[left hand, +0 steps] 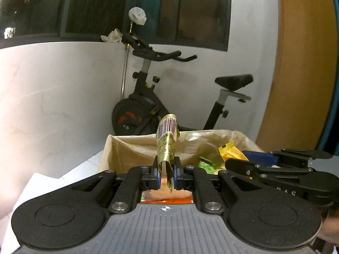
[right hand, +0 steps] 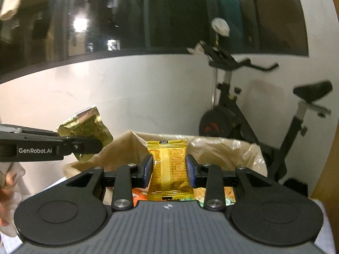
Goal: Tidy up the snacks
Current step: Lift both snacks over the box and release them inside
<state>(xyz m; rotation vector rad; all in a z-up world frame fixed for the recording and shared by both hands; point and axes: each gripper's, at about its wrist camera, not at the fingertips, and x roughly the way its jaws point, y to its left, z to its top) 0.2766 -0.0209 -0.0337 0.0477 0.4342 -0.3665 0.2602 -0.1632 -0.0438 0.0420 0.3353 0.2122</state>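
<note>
My left gripper is shut on a gold foil snack packet with a barcode, held upright over the near rim of a bag-lined box. The same gold packet and left gripper show at the left of the right wrist view. My right gripper is shut on a yellow snack packet, held upright above the bag-lined box. The yellow packet and right gripper also show at the right of the left wrist view. Green and orange snacks lie inside the box.
An exercise bike stands behind the box against a white wall, under dark windows. A yellow-brown door or panel is at the right. A white sheet lies at the lower left. Orange and green wrappers lie below the right gripper.
</note>
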